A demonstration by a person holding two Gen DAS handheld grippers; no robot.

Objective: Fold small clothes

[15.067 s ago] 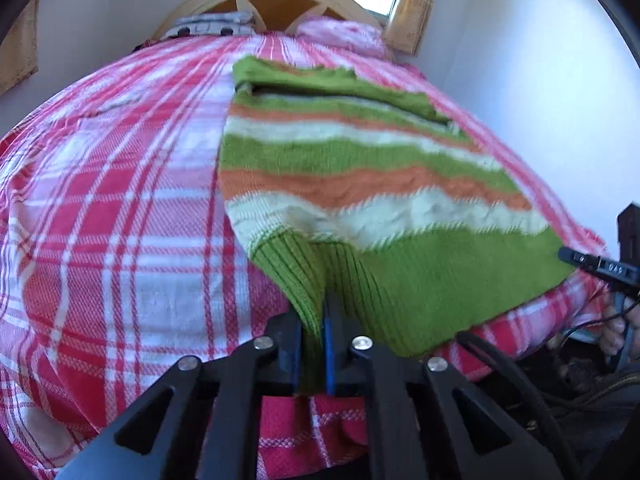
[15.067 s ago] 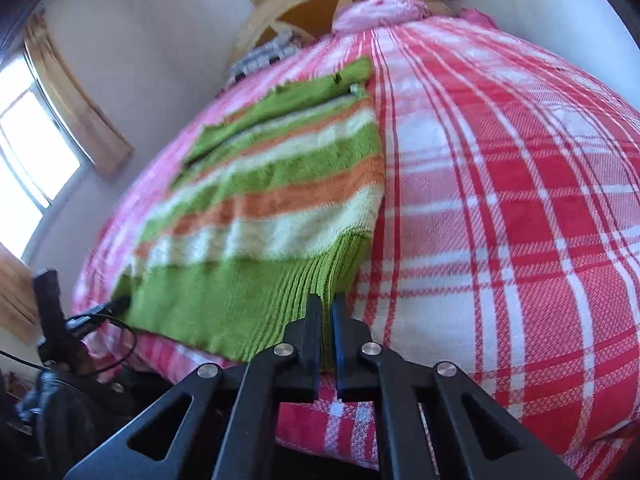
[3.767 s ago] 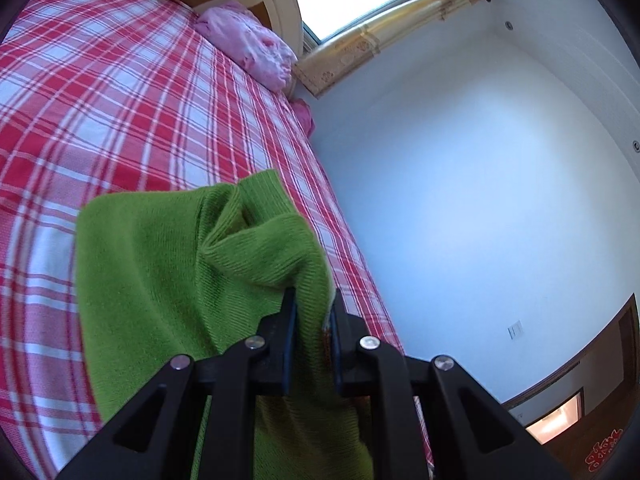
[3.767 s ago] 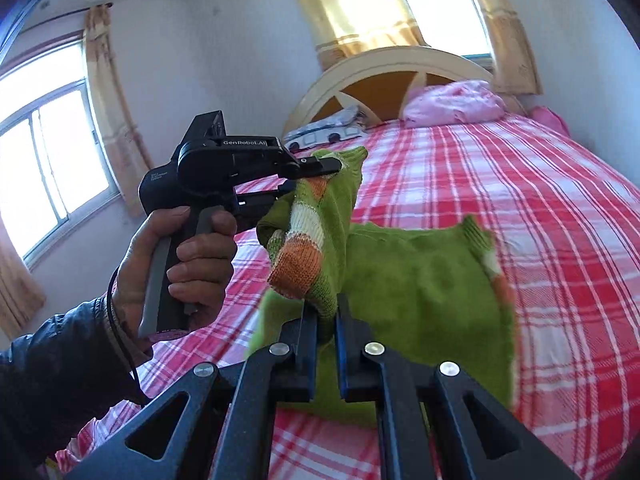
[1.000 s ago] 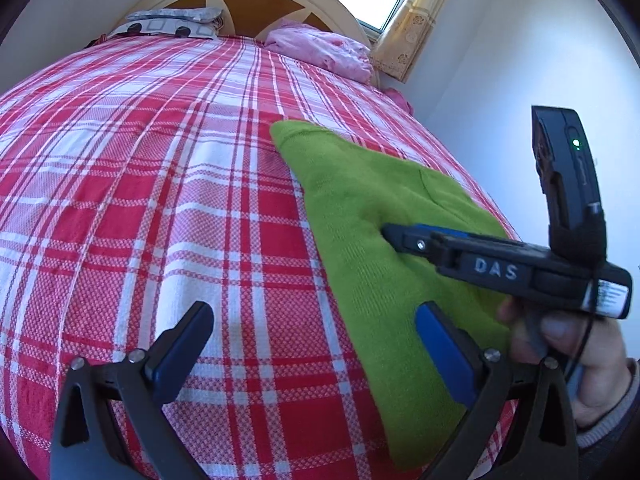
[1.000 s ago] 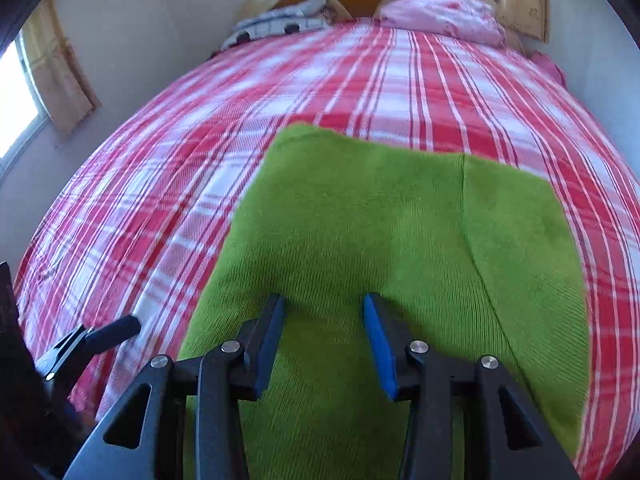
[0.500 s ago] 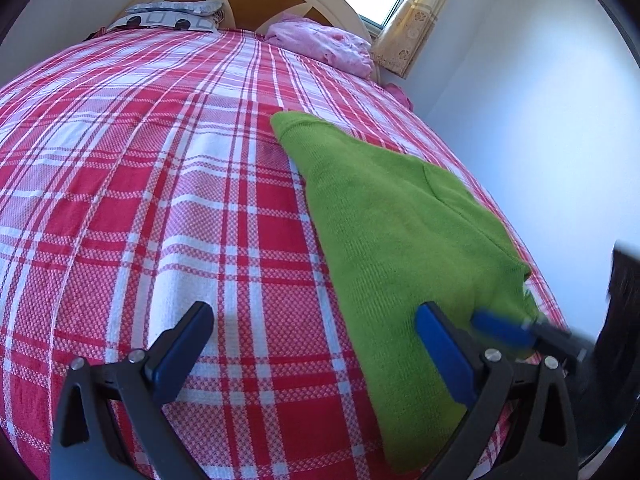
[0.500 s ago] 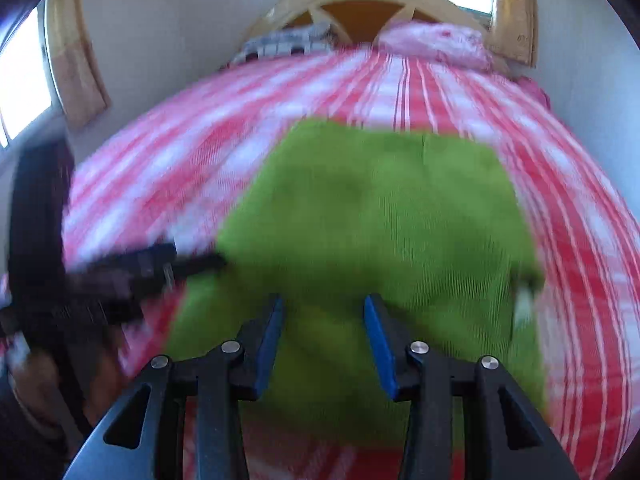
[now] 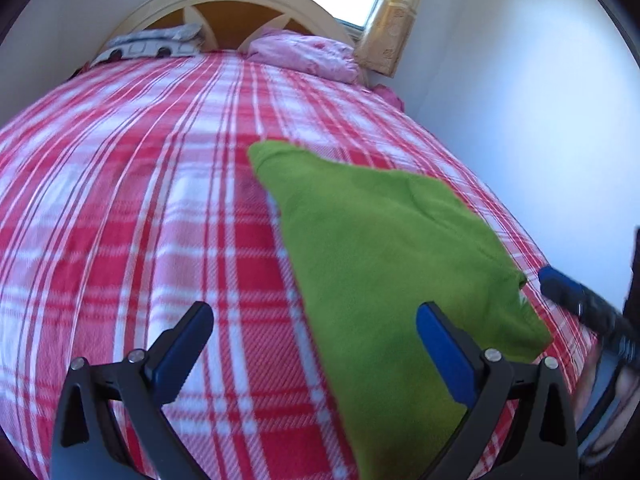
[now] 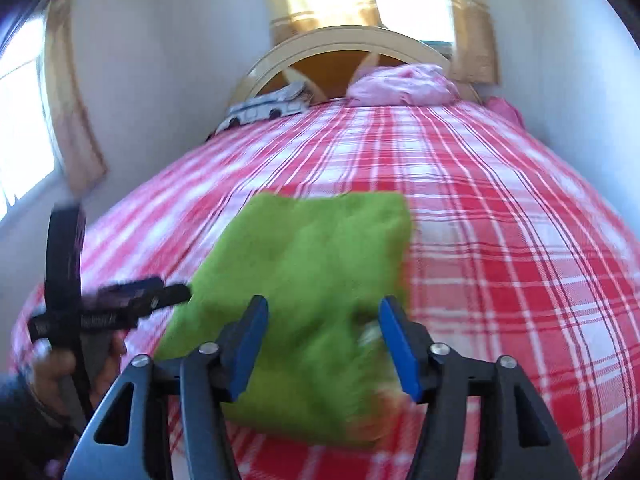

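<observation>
Since one second ago, the right gripper [image 10: 322,340] has pulled back off the sweater [image 10: 308,300], and its jaws have just been opening; nothing is clamped between them. They now stand moderately apart, with the blue pads [image 10: 400,346] hovering above the near edge of the garment and not pressing on it.

Seen from its own camera, the left gripper [image 9: 312,344] has its jaws spread wide and empty. One blue pad is over the bedspread [image 9: 120,220]; the other is over the sweater's [image 9: 380,248] near part.

The sweater is folded into a compact, roughly rectangular bundle that shows only plain green knit on top. It lies flat on the bedspread just ahead of both grippers, near the foot edge of the bed. A fold line crosses its far right part.

The bedspread is woven cloth in a red-and-white check. Beyond it lie a pink pillow [image 10: 400,84] and a curved cream headboard [image 10: 344,42].
</observation>
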